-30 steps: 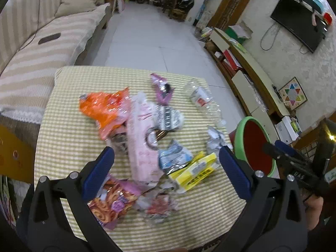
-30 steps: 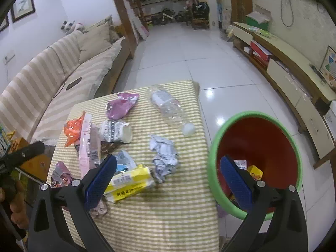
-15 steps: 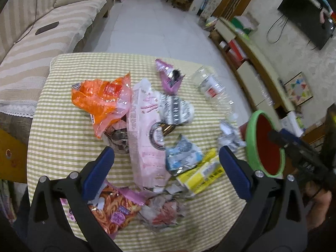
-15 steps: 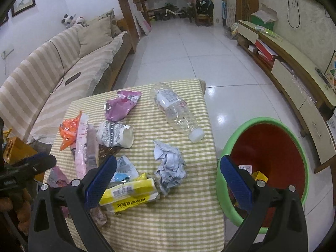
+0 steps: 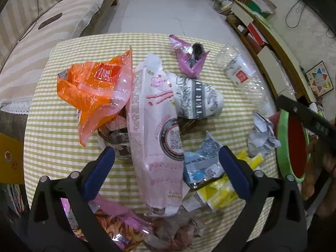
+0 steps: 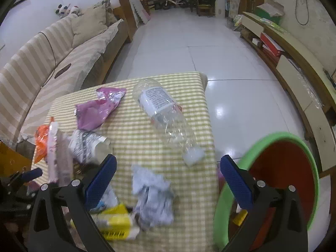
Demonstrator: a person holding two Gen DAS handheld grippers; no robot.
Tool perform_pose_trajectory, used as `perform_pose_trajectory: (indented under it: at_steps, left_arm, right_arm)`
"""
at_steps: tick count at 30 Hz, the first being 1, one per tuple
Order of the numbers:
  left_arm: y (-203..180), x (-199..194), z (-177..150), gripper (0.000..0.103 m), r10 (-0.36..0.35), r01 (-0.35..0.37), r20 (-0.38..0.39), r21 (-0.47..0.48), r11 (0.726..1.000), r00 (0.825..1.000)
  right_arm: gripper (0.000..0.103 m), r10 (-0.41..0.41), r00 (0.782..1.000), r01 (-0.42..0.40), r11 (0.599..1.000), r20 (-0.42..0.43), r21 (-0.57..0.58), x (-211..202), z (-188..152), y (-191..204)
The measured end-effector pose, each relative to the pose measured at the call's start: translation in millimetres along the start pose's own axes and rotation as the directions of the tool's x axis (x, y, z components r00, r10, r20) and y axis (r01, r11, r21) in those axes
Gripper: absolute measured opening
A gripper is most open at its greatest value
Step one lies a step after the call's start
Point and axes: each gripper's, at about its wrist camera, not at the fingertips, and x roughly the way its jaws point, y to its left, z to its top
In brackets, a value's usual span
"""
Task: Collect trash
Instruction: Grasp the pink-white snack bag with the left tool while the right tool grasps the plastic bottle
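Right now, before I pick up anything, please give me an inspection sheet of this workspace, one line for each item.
Surface: low table under a yellow-green checked cloth, most of it covered with litter.
Job's things: clear plastic bottle lying on its side; crumpled paper; long pink wrapper; orange bag; purple wrapper; yellow pack; bin with green rim and red inside, beside the table, some trash already in it.
Clutter: nothing seen beyond the trash.
Grippers: left gripper open over the pink wrapper; right gripper open above the crumpled paper; both hold nothing.
Cables: a wire hangs on the far wall.
Surroundings: striped sofa, tiled floor, long low cabinet.
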Motion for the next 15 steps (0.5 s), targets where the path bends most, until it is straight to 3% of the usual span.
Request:
perform_pose_trajectory:
  at_steps: [6, 8, 11, 15]
  left_arm:
    - [7, 20, 3, 0.083, 0.037, -0.038, -0.042, -0.014, 0.999, 0.998]
    - [11, 24, 3, 0.071, 0.045, -0.046, -0.051, -0.02, 0.999, 0.998]
    - [14, 29, 5, 0.06, 0.042, -0.043, -0.056, -0.028, 0.999, 0.998]
    - [18, 31, 6, 0.053, 0.016, -0.018, -0.058, -0.034, 0.999, 0.998]
  right_arm:
    - [0.096, -0.013, 0.999, 0.011, 0.999, -0.036, -0.046, 41, 18, 1]
    - [0.094, -0.015, 0.998, 0.011, 0.998, -0.054, -0.068, 53, 22, 3]
    - [0.093, -0.018, 0.998, 0.012, 0.996, -0.066, -0.09, 65, 25, 6]
    - [0.085, -0.026, 0.995, 0.016, 0.994, -0.093, -0.104, 81, 29, 6]
